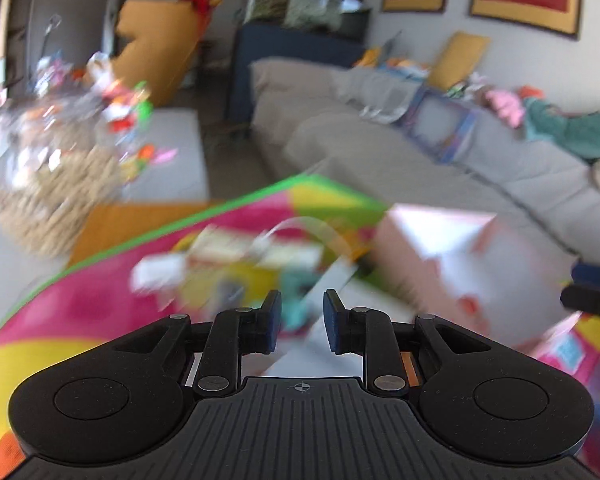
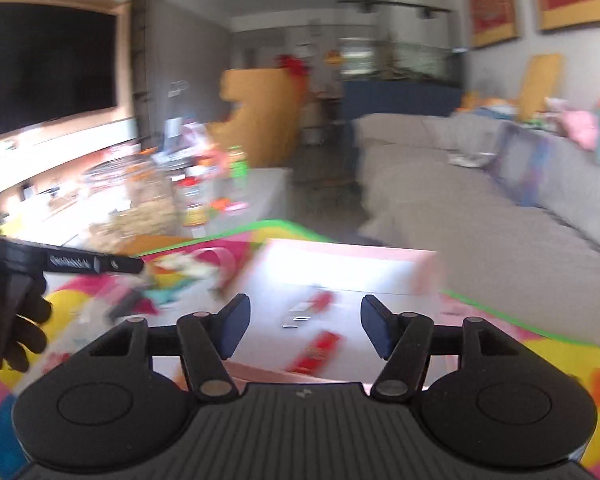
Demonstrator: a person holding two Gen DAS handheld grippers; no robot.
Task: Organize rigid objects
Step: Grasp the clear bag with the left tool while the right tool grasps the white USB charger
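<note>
I am holding my left hand-held gripper point(image 1: 302, 320) and right hand-held gripper point(image 2: 304, 330) spread, empty, over the blurred pink box point(image 2: 340, 276).

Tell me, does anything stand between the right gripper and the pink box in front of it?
Nothing visible does. The right gripper is open and faces the pink box directly, with red items lying inside the box. The left gripper reaches in only at the left, beside the box.

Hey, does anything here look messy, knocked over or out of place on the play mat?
Small toys lie scattered loose on the colourful mat beside the pink box rather than inside it. Blur hides finer detail; nothing looks spilled or broken.
</note>
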